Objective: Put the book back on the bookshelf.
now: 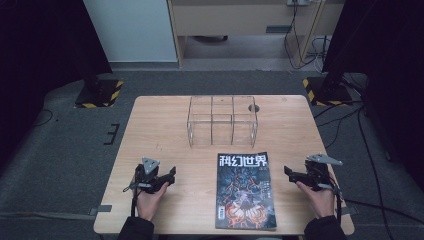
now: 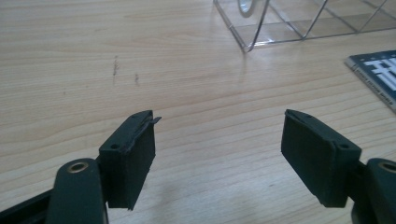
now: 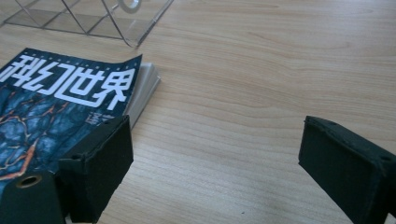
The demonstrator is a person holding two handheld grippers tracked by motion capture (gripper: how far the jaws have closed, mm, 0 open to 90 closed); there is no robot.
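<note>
Magazine point(image 1: 245, 192) lay flat at the near edge of the counter point(image 1: 150, 130), cover up, between the two hands. Left tongs point(image 1: 167, 176) sat just left of it, jaws apart, nothing between them. Right tongs point(image 1: 291, 173) sat to its right, jaws also wide and empty. Clear acrylic divider box point(image 1: 222, 120) stood beyond the magazine, near but not touching.

Judgement: the magazine was light, floppy, with a glossy cover likely to slip. Flat on wood, it gave no gap to get under. Best grip was probably the right-hand edge point(image 3: 144, 91), where the pages lifted slightly; expect sag once raised.
</note>
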